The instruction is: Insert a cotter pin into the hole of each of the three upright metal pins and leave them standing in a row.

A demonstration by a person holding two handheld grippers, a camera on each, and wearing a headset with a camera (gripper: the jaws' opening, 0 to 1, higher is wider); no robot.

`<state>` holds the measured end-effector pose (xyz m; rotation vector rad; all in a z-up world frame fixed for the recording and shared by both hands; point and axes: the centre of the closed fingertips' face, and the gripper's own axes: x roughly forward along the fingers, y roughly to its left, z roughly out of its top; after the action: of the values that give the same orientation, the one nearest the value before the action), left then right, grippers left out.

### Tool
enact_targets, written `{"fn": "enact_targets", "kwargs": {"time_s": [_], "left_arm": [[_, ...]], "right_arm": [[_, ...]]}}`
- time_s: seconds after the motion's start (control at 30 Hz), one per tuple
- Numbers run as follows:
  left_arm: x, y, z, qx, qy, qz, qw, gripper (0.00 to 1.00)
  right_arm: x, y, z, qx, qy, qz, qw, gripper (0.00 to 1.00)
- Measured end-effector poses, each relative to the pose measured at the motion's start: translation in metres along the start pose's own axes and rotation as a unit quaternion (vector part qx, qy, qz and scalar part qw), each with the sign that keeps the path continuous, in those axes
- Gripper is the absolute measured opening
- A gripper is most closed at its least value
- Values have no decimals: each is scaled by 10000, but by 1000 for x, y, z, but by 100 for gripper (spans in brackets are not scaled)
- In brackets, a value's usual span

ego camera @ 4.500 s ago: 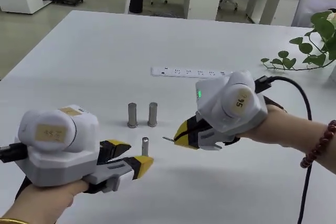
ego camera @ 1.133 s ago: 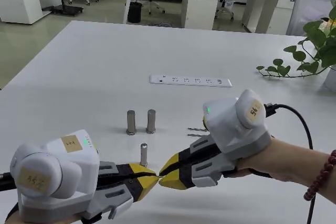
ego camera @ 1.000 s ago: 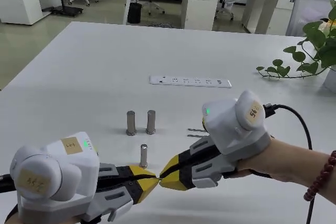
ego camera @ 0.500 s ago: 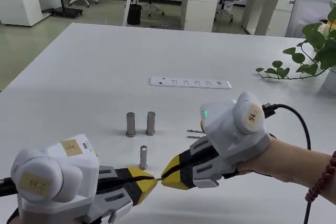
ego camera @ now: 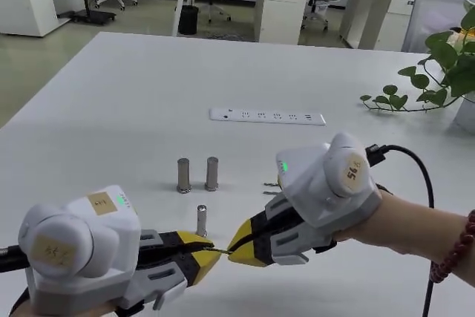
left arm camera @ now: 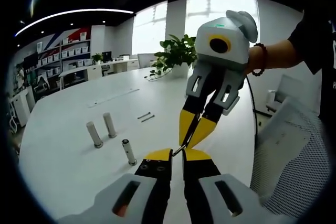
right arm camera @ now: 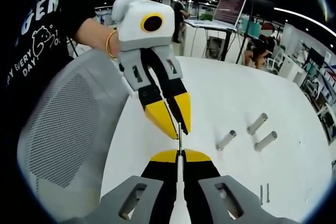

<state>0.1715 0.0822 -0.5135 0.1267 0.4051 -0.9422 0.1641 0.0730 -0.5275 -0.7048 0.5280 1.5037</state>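
1. The left claw [ego camera: 210,252] comes in from 8 o'clock in the head view. Its yellow tips are pressed together on one end of a thin cotter pin [ego camera: 221,251]. In its own view, the left claw [left arm camera: 176,154] has the cotter pin [left arm camera: 181,149] poking out towards 1 o'clock.
2. The cotter pin lies roughly level between the two sets of tips, tip to tip (a very short span).
3. The front metal pin [ego camera: 201,220] stands upright on the white surface [ego camera: 148,87]. It is at 11 o'clock from the meeting tips and just behind them.
4. The left rear metal pin [ego camera: 183,175] and the right rear metal pin [ego camera: 212,173] stand upright side by side, close but apart. They are at 12 o'clock from the front one.
5. The right claw [ego camera: 231,249] enters from 3 o'clock, its jaws closed on the cotter pin's other end. In the right gripper view the right claw [right arm camera: 179,155] has the cotter pin [right arm camera: 179,139] running straight up to 12 o'clock, into the other claw's tips.
6. Two spare cotter pins [ego camera: 272,188] lie flat on the surface at 2 o'clock from the front metal pin, partly hidden by the right gripper's body.
7. A power strip [ego camera: 267,116] lies further back at 12 o'clock.
8. A plant [ego camera: 445,64] trails its leaves at 2 o'clock, at the surface's right edge.
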Motion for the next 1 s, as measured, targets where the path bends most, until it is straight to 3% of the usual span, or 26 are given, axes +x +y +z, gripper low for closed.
{"fn": "enact_targets", "kwargs": {"time_s": [0.27,0.47,0.63,0.77,1.0], "left_arm": [[3,8,-2,-97,31,198,9998,6],[3,15,-2,-126,19,366,9992,10],[1,28,-7,-34,94,661,9978,13],[1,38,-6,-162,-32,894,9959,13],[4,54,-12,-88,91,1207,9926,15]], "right_arm": [[-1,-7,-6,-136,237,-115,9996,0],[-1,-17,-16,-11,424,-295,9987,0],[-4,-27,-21,5,571,-466,9973,0],[-4,-36,-25,21,745,-569,9956,0],[-2,-51,-33,119,970,-694,9928,0]]}}
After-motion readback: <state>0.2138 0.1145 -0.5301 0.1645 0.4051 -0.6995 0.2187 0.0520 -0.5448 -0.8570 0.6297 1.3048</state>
